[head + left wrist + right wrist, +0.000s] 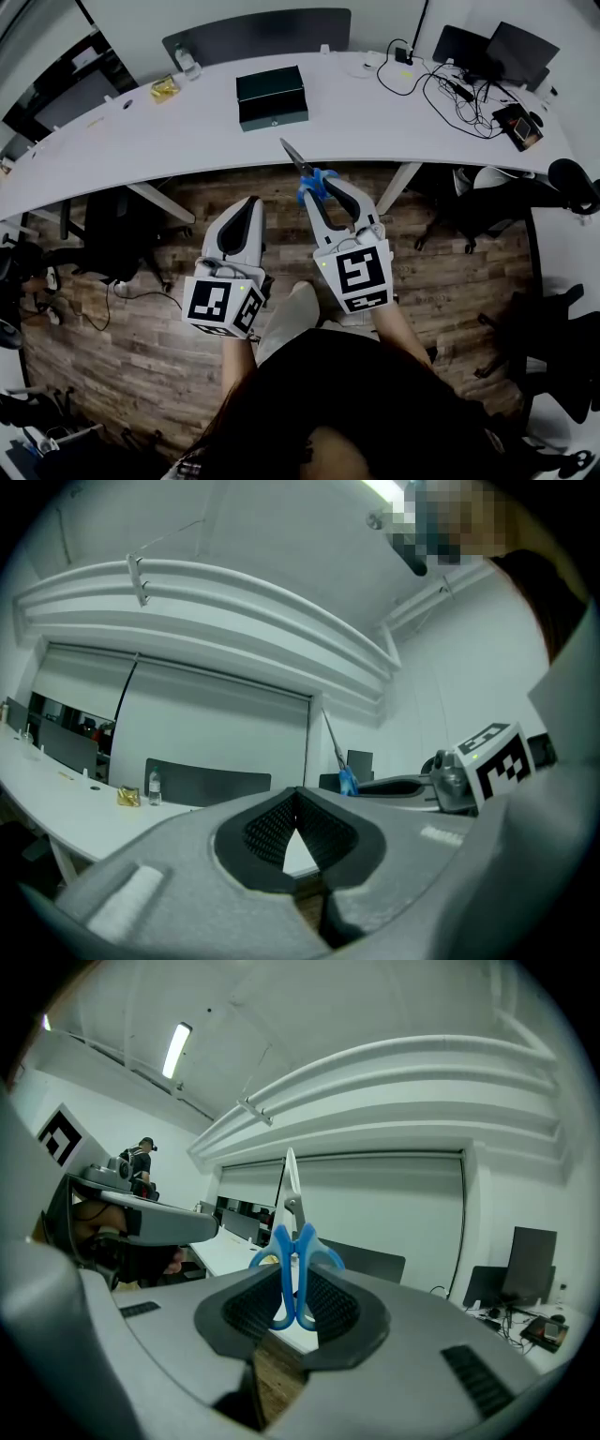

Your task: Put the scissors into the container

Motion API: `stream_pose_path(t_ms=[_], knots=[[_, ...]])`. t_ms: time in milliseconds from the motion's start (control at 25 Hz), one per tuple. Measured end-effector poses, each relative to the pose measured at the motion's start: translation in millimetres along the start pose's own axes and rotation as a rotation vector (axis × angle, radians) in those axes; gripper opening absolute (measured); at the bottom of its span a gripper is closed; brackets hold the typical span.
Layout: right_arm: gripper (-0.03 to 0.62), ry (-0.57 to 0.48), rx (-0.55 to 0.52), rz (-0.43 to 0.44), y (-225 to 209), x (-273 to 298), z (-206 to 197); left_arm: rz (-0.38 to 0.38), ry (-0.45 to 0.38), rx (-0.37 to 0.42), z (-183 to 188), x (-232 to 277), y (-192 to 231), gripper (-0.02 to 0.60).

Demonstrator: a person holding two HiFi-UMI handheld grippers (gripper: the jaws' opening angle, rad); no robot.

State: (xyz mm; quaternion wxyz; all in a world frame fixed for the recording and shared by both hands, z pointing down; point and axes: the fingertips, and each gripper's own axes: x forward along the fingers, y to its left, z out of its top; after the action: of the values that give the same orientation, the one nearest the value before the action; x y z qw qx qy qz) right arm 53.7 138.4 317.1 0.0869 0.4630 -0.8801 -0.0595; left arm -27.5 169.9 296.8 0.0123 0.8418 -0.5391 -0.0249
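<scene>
Right gripper view: blue-handled metal scissors (292,1269) sit pinched by their handles between the fingers of the right gripper (295,1305), blades up, by the edge of the white tabletop (187,131) holding the dark green box container (272,97). On the left gripper (297,832), the fingers are closed and empty.

Both units were light-grey moulded shells with black ribbed pads (267,834) inside the jaws; left gripper (248,202) and right gripper (325,184) each carried a white marker cube (223,305) printed with black squares, and the operator wore a dark top.
</scene>
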Motion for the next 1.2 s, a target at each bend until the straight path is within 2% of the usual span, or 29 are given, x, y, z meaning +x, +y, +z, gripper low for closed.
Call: stream_pose_path(t_ms=[520, 1200], knots=[[0.089, 0.024, -0.008, -0.016, -4.7, 60.7, -1.4, -0.025, 0.006, -0.007, -3.7, 36.6, 50.8, 0.011], [0.089, 0.027, -0.004, -0.046, 5.3, 121.3, 13.7, -0.097, 0.005, -0.02, -0.1, 67.7, 107.7, 0.011]])
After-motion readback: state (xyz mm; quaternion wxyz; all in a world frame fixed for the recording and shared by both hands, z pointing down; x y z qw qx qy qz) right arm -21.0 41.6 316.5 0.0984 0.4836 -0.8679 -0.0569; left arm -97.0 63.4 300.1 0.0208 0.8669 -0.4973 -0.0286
